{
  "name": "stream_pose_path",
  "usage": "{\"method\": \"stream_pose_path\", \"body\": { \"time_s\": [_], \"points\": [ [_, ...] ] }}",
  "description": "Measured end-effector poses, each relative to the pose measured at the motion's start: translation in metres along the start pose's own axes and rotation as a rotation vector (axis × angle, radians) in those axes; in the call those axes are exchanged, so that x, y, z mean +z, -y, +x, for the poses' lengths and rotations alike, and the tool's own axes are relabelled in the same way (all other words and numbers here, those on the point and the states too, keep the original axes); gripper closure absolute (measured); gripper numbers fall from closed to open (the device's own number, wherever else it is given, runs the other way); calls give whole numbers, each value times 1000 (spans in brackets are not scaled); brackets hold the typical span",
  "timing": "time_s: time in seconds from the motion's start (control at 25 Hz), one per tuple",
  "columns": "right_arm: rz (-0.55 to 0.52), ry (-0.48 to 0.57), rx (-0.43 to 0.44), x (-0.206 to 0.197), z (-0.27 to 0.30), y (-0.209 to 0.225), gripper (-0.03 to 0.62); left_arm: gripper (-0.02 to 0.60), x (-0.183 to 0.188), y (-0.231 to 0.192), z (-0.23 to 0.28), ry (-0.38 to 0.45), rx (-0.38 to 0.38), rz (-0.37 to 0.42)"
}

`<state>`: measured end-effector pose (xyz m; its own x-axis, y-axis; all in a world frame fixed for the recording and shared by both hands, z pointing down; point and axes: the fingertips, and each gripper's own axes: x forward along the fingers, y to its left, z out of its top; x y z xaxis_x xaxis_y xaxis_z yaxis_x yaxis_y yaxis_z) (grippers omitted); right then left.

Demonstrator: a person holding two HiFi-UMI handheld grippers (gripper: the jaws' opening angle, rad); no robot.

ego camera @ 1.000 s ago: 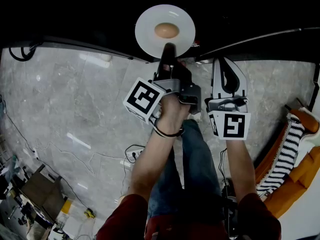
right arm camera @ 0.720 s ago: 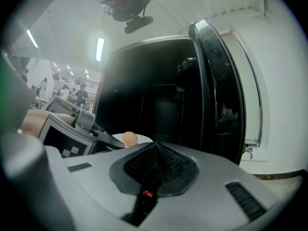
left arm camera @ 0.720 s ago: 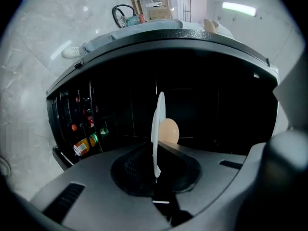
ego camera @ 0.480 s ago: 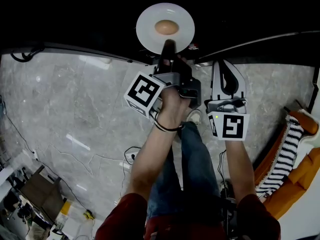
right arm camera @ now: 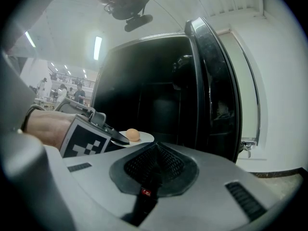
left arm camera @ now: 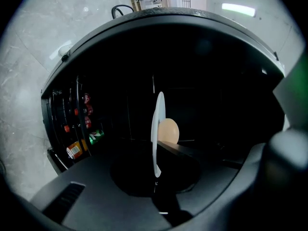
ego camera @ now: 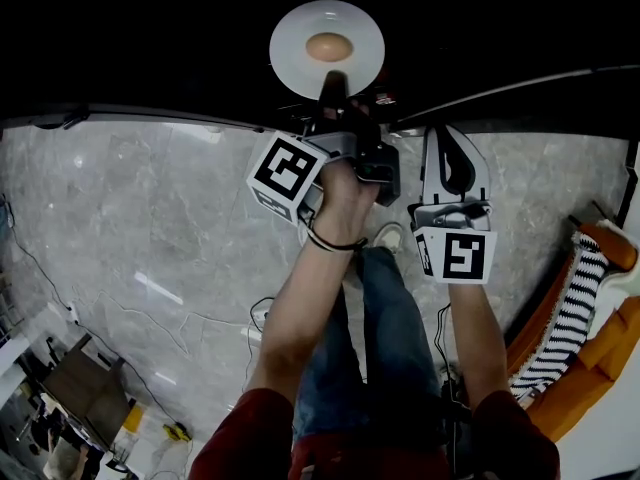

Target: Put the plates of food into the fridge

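A white plate (ego camera: 296, 64) carrying a round tan piece of food (ego camera: 328, 46) hangs in front of the dark open fridge (ego camera: 150, 28). My left gripper (ego camera: 333, 88) is shut on the plate's near rim. In the left gripper view the plate (left arm camera: 156, 119) shows edge-on with the food (left arm camera: 169, 131) beside it, against the black fridge interior. My right gripper (ego camera: 450, 146) stays just right of the left one, jaws together and holding nothing. From the right gripper view the plate (right arm camera: 144, 137) and food (right arm camera: 133, 134) sit at the fridge opening.
The fridge door (right arm camera: 211, 90) stands open at the right. Cans and bottles (left arm camera: 79, 148) fill a rack at the fridge's left side. An orange chair with a striped cloth (ego camera: 585, 313) is on the right, and cables (ego camera: 265, 308) lie on the marble floor.
The left gripper and its plate have moved a little forward toward the fridge. The right gripper has hardly moved.
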<state>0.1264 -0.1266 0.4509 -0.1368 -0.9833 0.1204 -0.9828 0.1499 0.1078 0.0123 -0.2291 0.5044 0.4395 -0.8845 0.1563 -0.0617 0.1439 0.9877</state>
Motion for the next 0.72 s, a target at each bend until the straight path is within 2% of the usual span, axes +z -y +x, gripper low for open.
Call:
{"method": "stream_pose_path", "body": {
  "time_s": [0.72],
  "points": [
    [2,4,-1,3,0,2,583,559,9,4,17,16,2,-9]
  ]
}}
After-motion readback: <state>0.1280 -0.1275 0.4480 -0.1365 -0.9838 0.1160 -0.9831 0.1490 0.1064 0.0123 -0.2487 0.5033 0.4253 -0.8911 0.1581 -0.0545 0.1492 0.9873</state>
